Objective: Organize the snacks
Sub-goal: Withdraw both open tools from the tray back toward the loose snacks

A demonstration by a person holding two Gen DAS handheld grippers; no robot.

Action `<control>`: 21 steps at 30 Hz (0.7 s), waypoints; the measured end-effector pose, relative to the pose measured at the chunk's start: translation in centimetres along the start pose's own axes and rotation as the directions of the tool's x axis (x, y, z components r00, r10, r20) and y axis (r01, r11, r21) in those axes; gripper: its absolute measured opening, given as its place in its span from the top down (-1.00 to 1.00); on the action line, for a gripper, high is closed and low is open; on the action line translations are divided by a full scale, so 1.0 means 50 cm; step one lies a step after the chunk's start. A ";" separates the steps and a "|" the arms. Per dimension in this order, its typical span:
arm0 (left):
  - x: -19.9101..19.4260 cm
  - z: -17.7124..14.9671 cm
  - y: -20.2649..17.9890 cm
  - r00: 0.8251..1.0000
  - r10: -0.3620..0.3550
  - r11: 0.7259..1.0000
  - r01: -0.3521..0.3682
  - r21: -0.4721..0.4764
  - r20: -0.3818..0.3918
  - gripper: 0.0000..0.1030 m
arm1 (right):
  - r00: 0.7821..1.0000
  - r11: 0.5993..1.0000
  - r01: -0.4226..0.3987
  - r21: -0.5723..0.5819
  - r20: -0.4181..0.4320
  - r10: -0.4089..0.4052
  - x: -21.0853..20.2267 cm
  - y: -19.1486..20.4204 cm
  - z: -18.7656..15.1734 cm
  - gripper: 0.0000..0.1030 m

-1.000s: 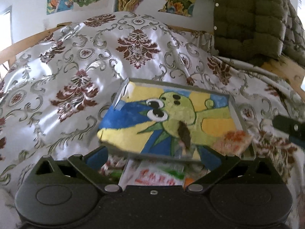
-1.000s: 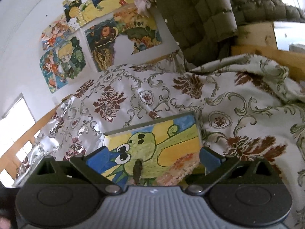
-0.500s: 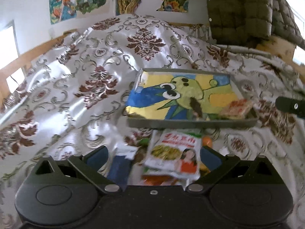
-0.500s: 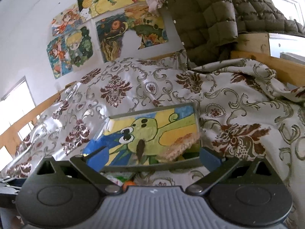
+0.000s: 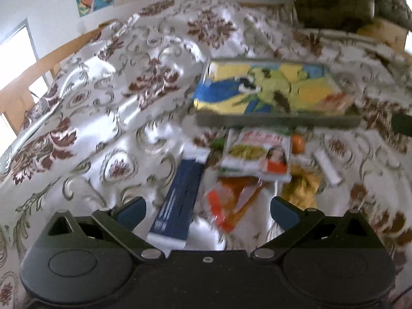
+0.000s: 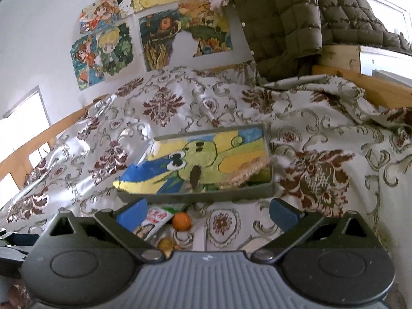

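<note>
On the patterned bedspread [image 5: 108, 118] we see a shallow grey box [image 5: 278, 121] lined with a painted green cartoon figure, at about 1 o'clock from the left gripper [image 5: 208, 208]. Inside it, in the right near corner, lies a reddish-brown snack packet [image 5: 337, 101]. Just in front of the box, loose snacks lie in a heap: a white packet with a printed figure [image 5: 257, 155], a long dark blue packet [image 5: 180, 198] at 12 o'clock between our left fingers, an orange-and-clear wrapper [image 5: 226, 206], a small orange ball [image 5: 298, 143], a golden wrapper [image 5: 301, 185] and a white stick packet [image 5: 327, 164] towards 2 o'clock. The left view is blurred. Our left gripper hangs spread wide, holding nothing. Our right gripper [image 6: 208, 208] is likewise released and empty, the box at its 12 o'clock.
</note>
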State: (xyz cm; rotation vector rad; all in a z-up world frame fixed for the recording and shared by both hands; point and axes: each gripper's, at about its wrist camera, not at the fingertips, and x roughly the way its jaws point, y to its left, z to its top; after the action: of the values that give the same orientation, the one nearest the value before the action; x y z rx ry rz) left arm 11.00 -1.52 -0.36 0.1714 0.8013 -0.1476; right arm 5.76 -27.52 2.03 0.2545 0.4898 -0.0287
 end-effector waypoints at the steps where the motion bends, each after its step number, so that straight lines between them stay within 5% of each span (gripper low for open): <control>1: 0.000 -0.004 0.003 1.000 -0.002 1.000 0.002 0.009 -0.015 -0.99 | 1.000 1.000 -0.003 0.004 -0.015 0.003 0.001 0.001 -0.005 -1.00; 9: -0.014 -0.019 0.035 0.997 -0.009 0.981 0.024 0.191 -0.078 -0.99 | 0.989 0.998 -0.035 -0.047 -0.143 0.028 0.017 0.038 -0.046 -1.00; 14: -0.025 -0.028 0.065 0.999 0.011 0.950 0.005 0.312 -0.049 -0.99 | 0.981 0.989 -0.067 -0.130 -0.190 0.041 0.021 0.079 -0.071 -1.00; 21: 0.002 -0.017 0.102 0.994 -0.050 0.977 0.069 0.201 -0.099 -0.99 | 0.962 0.978 -0.128 -0.164 -0.260 0.083 0.038 0.114 -0.088 -1.00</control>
State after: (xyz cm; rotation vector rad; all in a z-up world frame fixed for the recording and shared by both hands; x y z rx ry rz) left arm 11.47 3.63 -0.53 0.3510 0.8850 -0.2807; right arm 5.93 -20.84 -1.27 0.1063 0.7276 0.1541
